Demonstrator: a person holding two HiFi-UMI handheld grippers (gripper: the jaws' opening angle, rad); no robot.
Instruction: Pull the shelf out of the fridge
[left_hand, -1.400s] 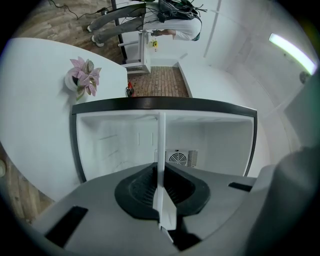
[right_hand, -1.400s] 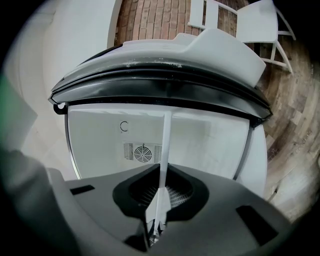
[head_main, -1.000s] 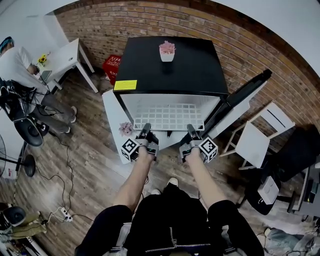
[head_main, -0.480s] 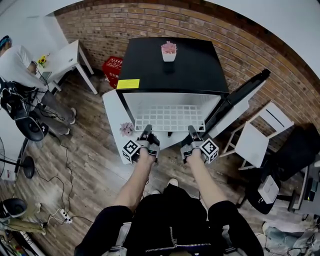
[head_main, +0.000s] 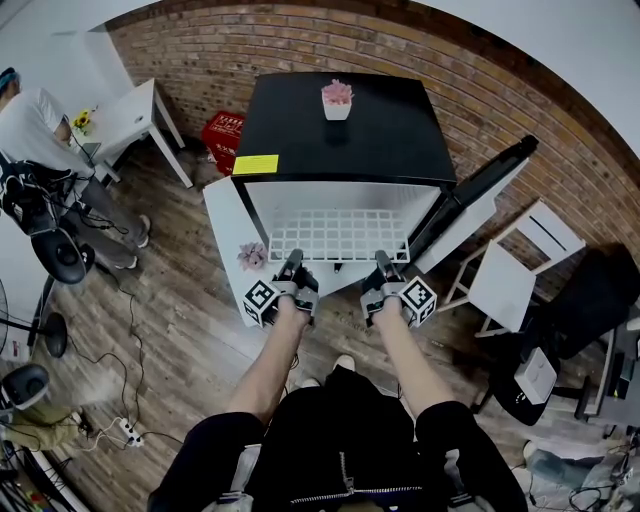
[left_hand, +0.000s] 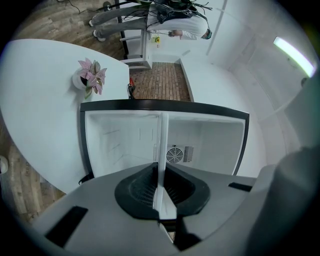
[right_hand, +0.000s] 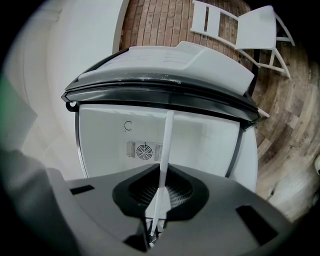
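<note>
The black mini fridge (head_main: 340, 135) stands open with its door (head_main: 480, 195) swung out to the right. A white wire shelf (head_main: 338, 235) lies level in the white interior, its front edge at the opening. My left gripper (head_main: 291, 268) is shut on the left part of that front edge, my right gripper (head_main: 383, 266) on the right part. In the left gripper view the shelf (left_hand: 162, 145) shows edge-on as a thin white strip running into the pinched left gripper (left_hand: 162, 187). The right gripper view shows the same strip of shelf (right_hand: 165, 145) clamped in the right gripper (right_hand: 159, 192).
A potted pink plant (head_main: 337, 100) stands on the fridge top. A second small plant (head_main: 252, 257) sits on the white board left of the fridge. A white chair (head_main: 520, 270) is at the right, a red crate (head_main: 225, 132) and white table (head_main: 130, 110) at the left, where a person (head_main: 30, 125) sits.
</note>
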